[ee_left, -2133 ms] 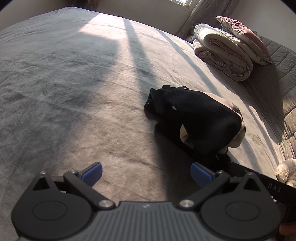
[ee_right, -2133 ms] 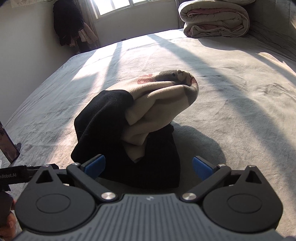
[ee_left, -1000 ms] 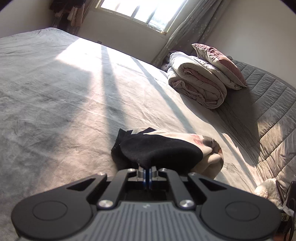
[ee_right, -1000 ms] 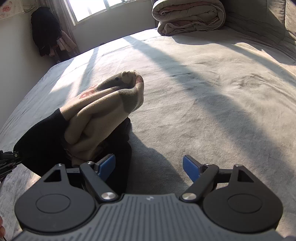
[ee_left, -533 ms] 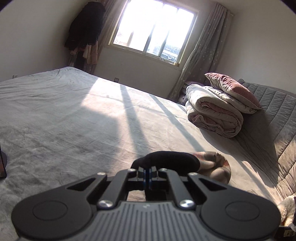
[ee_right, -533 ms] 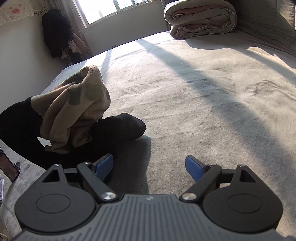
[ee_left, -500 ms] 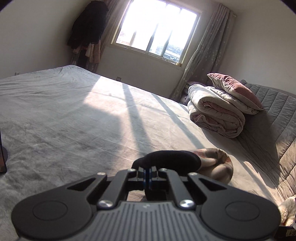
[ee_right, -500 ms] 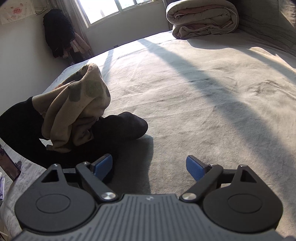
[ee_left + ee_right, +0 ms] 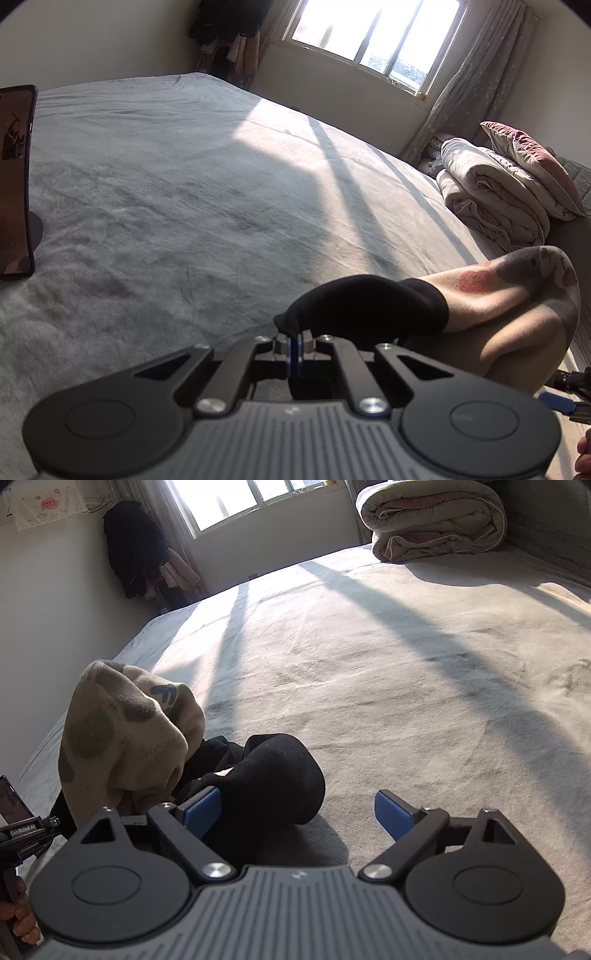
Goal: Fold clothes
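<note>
A garment, black (image 9: 365, 306) with a beige printed part (image 9: 517, 295), hangs bunched over the grey bed (image 9: 184, 192). My left gripper (image 9: 294, 345) is shut on its black edge and holds it up. In the right wrist view the beige part (image 9: 122, 738) droops at the left, and a black rolled end (image 9: 277, 775) rests on the bed. My right gripper (image 9: 297, 810) is open, its left pad (image 9: 203, 808) right beside that black end and its right pad over bare bed. The left gripper's body (image 9: 22, 830) shows at the far left edge.
A phone on a round stand (image 9: 14, 177) is upright at the bed's left edge. A folded quilt (image 9: 491, 199) with a pillow (image 9: 532, 166) on it lies at the far right by the headboard. Dark clothes (image 9: 136, 546) hang in the corner by the window.
My left gripper closed on the garment, lifted it and carried it leftward; the phone has come into its view. The right gripper's jaws widened a little, and the black end now lies by its left pad.
</note>
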Available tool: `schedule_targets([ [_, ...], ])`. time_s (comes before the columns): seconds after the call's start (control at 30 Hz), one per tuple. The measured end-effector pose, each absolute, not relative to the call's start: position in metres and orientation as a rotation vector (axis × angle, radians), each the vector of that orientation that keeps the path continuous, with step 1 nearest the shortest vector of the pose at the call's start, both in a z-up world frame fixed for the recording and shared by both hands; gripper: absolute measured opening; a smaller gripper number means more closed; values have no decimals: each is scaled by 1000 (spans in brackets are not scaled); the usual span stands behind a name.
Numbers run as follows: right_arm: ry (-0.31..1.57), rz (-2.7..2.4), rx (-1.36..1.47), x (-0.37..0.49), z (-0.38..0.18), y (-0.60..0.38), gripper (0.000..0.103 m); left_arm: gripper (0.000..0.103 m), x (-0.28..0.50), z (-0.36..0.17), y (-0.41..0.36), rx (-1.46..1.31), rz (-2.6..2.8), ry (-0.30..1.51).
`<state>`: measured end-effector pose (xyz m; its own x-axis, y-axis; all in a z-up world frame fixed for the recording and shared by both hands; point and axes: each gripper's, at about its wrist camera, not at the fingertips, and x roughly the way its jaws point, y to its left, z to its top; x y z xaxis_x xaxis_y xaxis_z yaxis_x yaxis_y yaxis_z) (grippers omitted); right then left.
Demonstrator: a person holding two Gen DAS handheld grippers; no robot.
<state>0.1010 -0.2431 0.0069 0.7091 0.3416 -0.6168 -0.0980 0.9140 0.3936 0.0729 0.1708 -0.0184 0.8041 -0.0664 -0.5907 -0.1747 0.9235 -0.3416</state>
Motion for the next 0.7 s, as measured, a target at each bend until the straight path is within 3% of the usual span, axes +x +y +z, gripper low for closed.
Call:
schedule_targets([
  [0.2,833,265,559,138,-19,-233,93,3,78,-31,180,-391,66,689],
  [0.23,846,267,580,141,-25,-231,86,3,79,-32,182,-396,69,701],
  [0.27,850,279,606,143,-30,-232,61,3,79,-33,184,-408,70,709],
  [0.37,831,271,653,137,-26,-241,26,3,81,-32,188,-434,64,717],
  [0.57,786,193,590,108,-2,-271,12,3,78,-23,180,-390,53,718],
  [0.7,731,132,542,78,19,-299,11,3,71,-16,185,-414,40,704],
])
